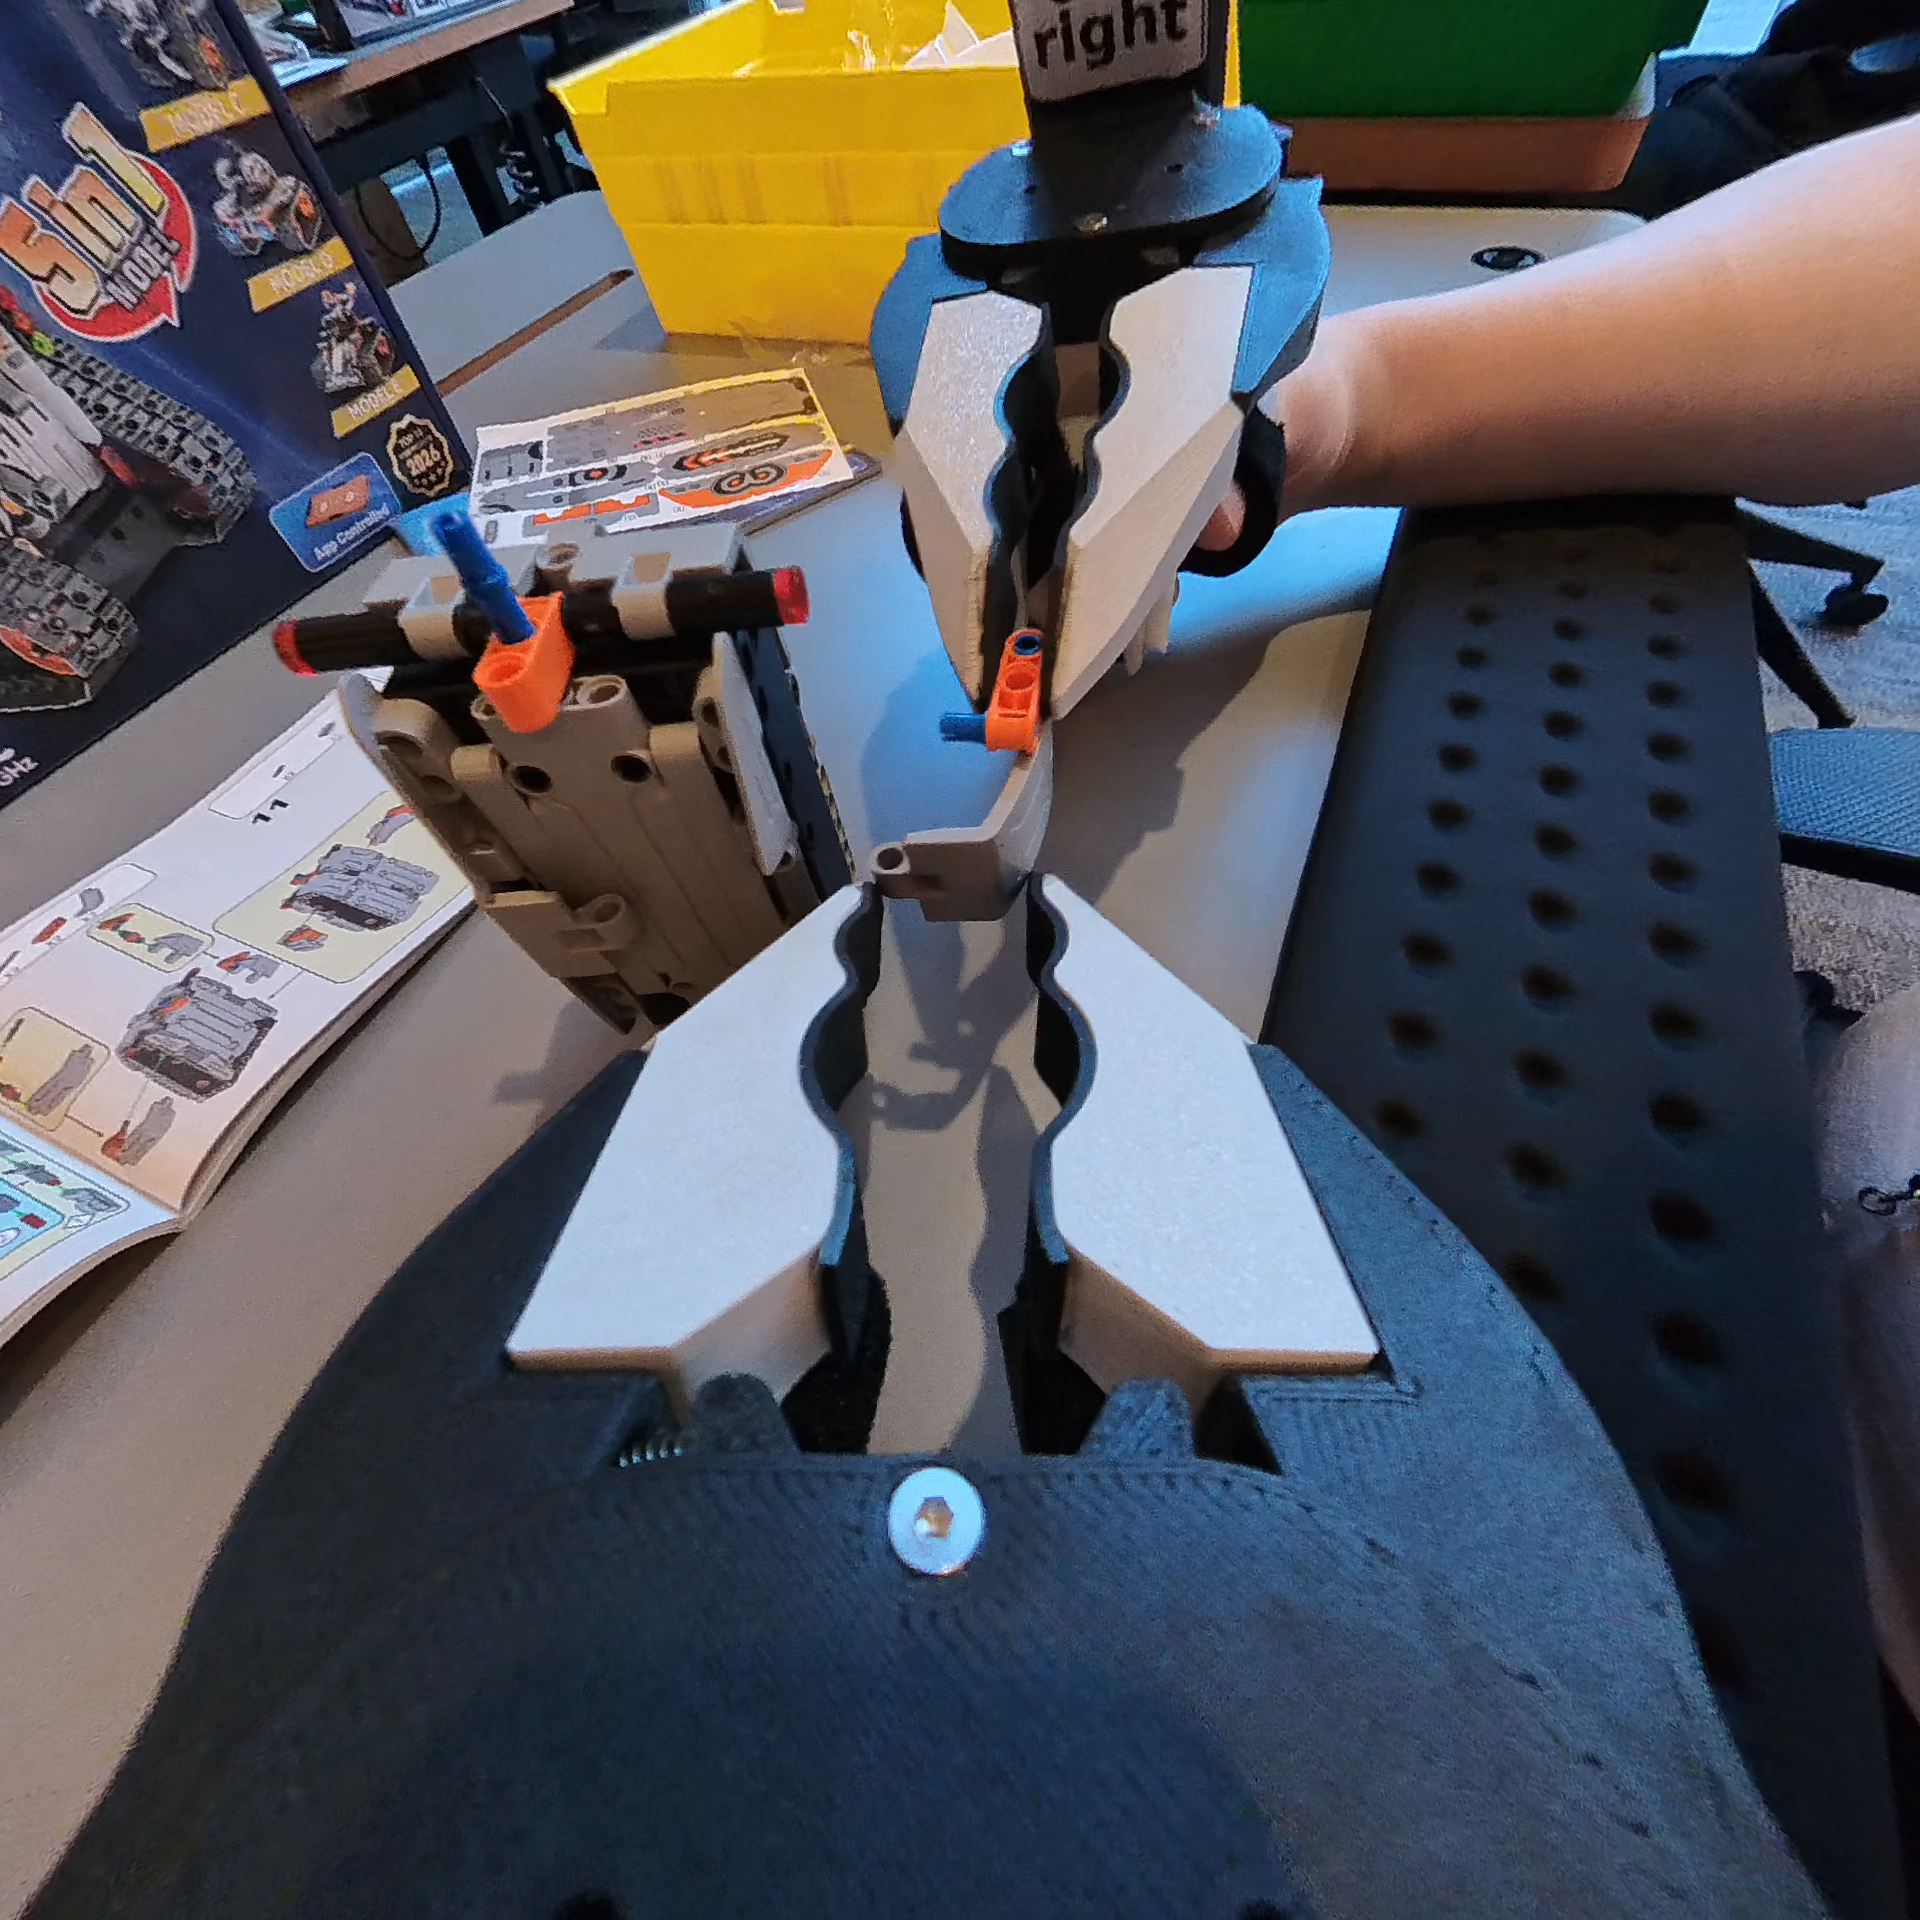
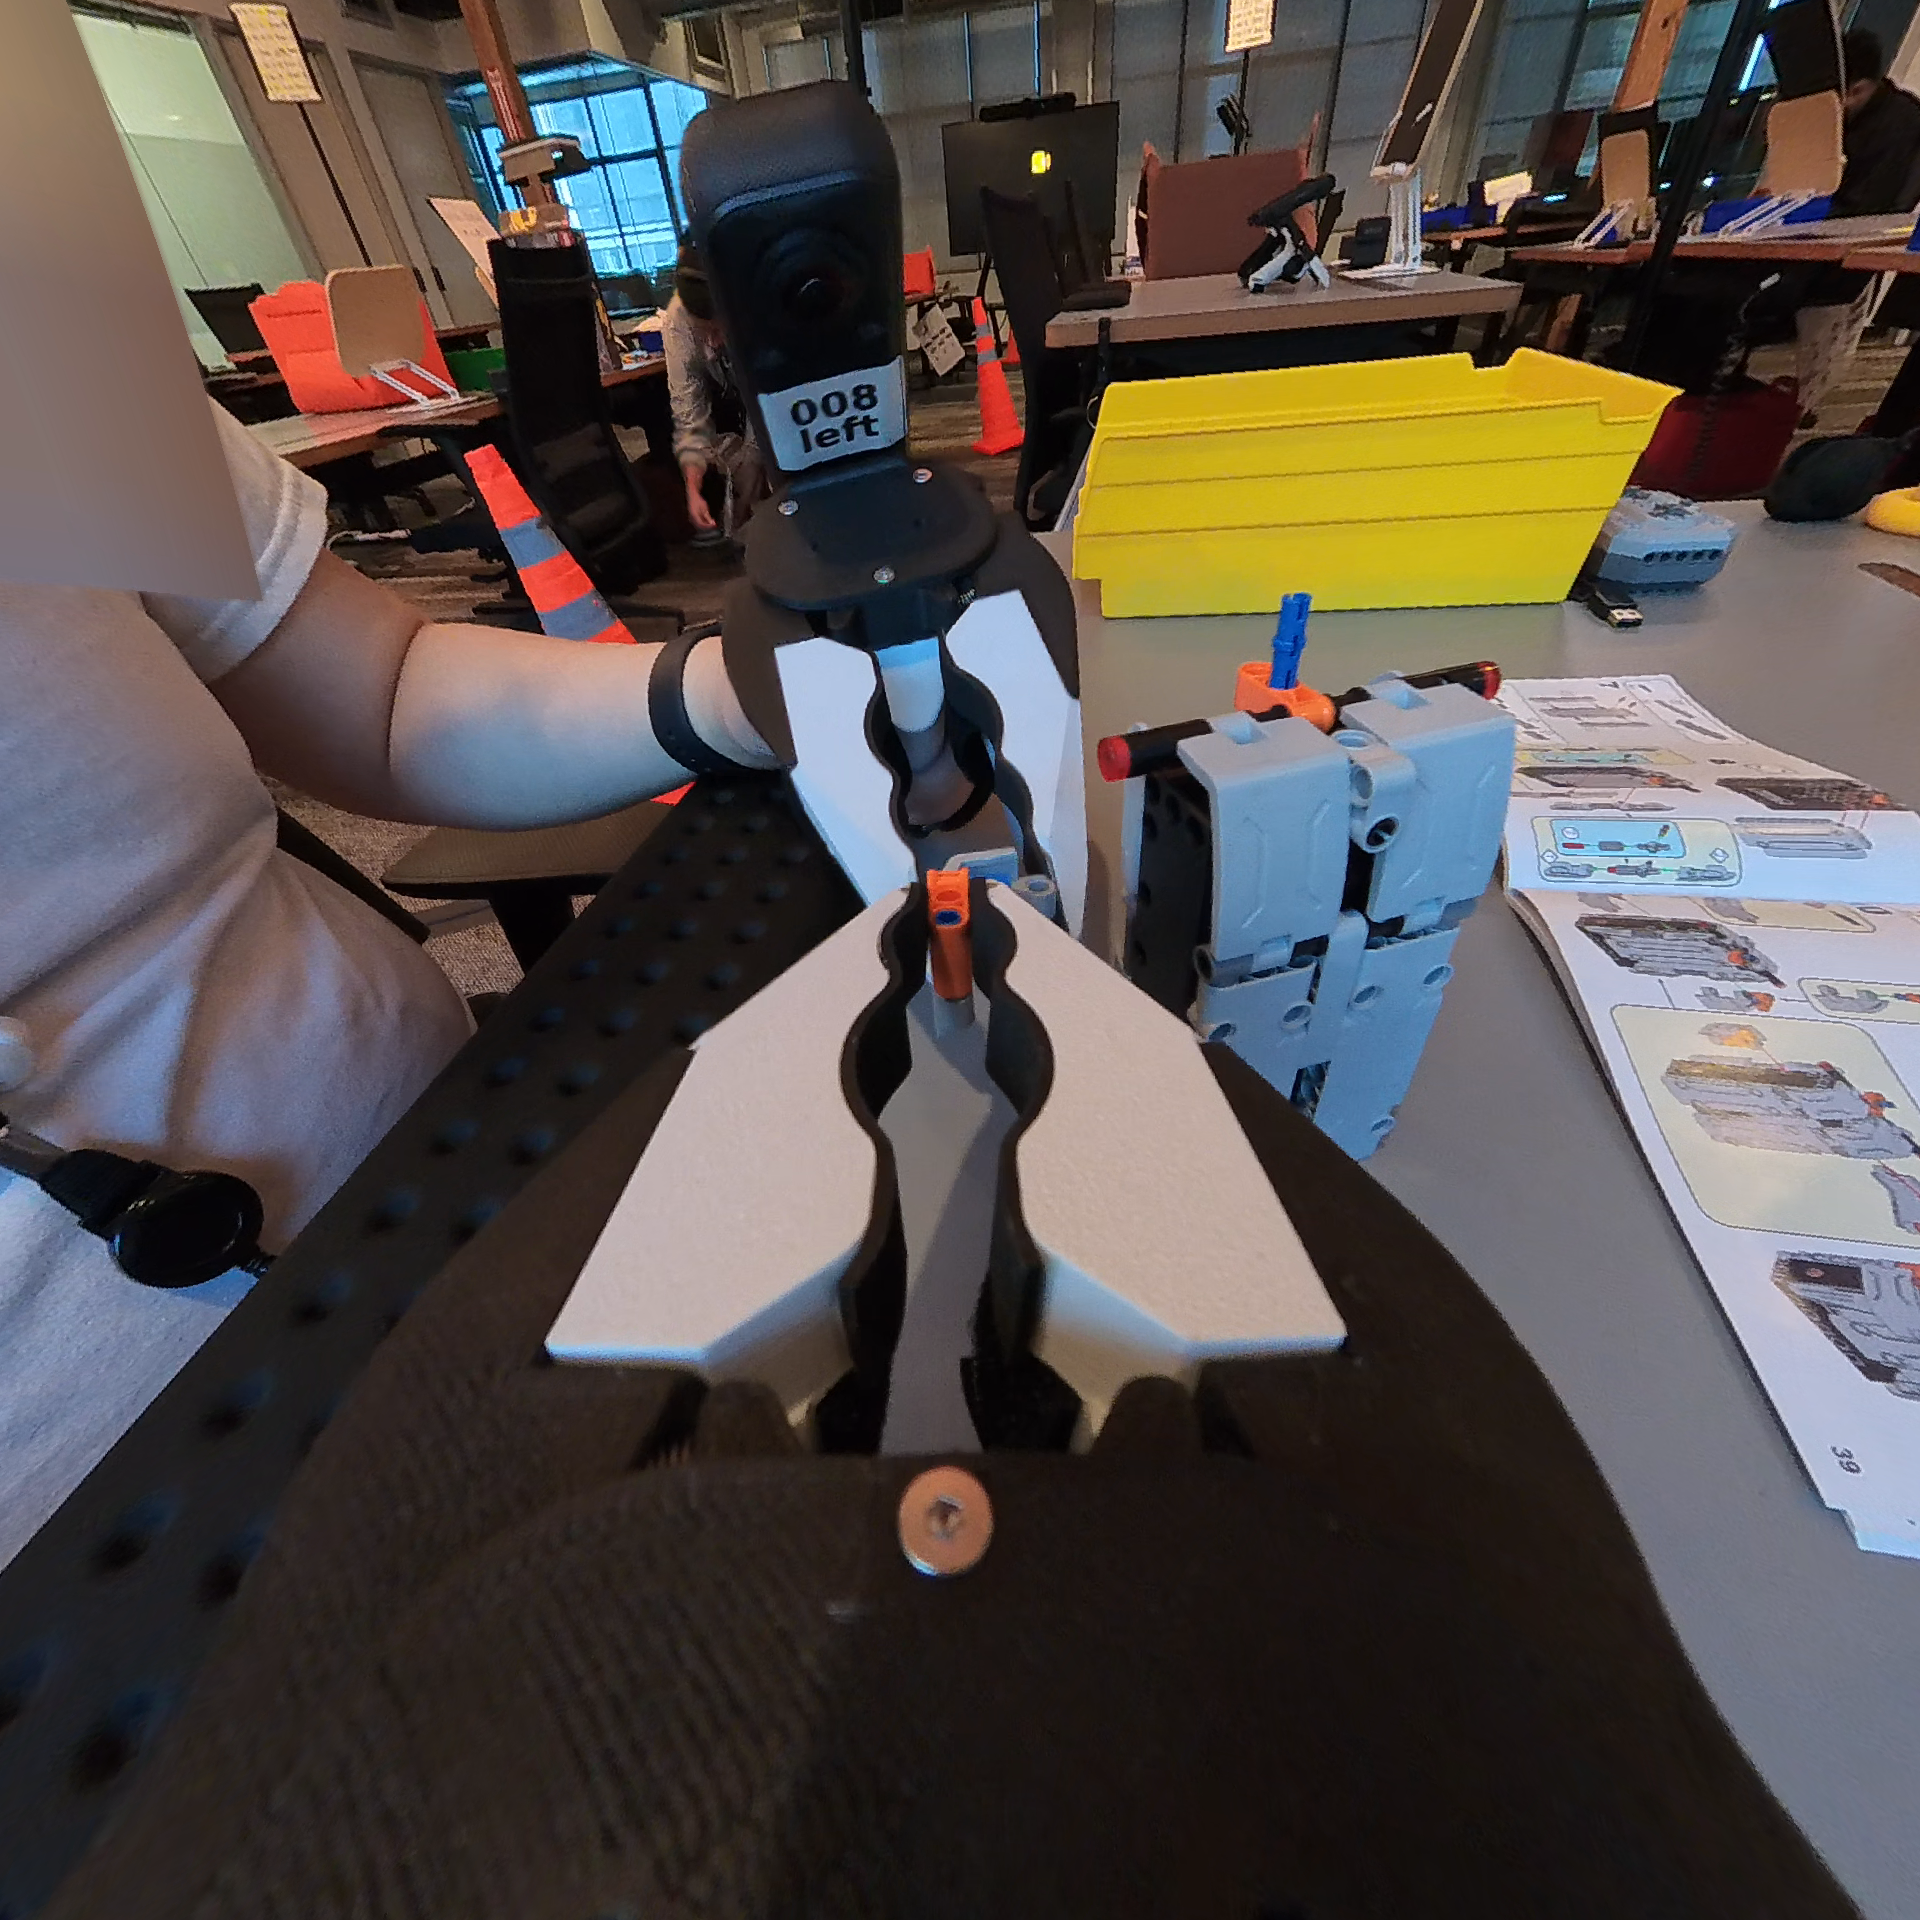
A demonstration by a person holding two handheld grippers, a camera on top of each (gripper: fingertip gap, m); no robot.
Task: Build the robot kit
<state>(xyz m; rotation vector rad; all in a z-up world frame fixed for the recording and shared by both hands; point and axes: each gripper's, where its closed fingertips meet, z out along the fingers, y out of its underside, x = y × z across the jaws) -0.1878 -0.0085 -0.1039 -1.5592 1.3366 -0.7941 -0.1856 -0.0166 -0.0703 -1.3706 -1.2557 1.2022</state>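
My left gripper (image 1: 951,896) is shut on a small curved grey panel piece (image 1: 992,836), held above the table. My right gripper (image 1: 1023,707) comes down from above, shut on an orange connector (image 1: 1013,691) with a blue pin through it, which touches the panel's top end. In the right wrist view, my right gripper (image 2: 948,904) pinches the orange connector (image 2: 948,940), with the left gripper (image 2: 982,873) just beyond it. A grey brick model (image 1: 623,800) stands to the left, with a black red-tipped axle and a second orange connector (image 1: 525,665) on top. It also shows in the right wrist view (image 2: 1320,904).
An open instruction booklet (image 1: 156,987) (image 2: 1714,987) lies beside the model. A sticker sheet (image 1: 665,457), the kit's box (image 1: 156,364) and a yellow bin (image 1: 790,208) (image 2: 1351,499) stand behind. A black perforated chair back (image 1: 1558,935) borders the table's edge. A person's arm (image 1: 1610,364) holds the right gripper. Only a small space, under 4 cm, lies between the two pairs of fingers.
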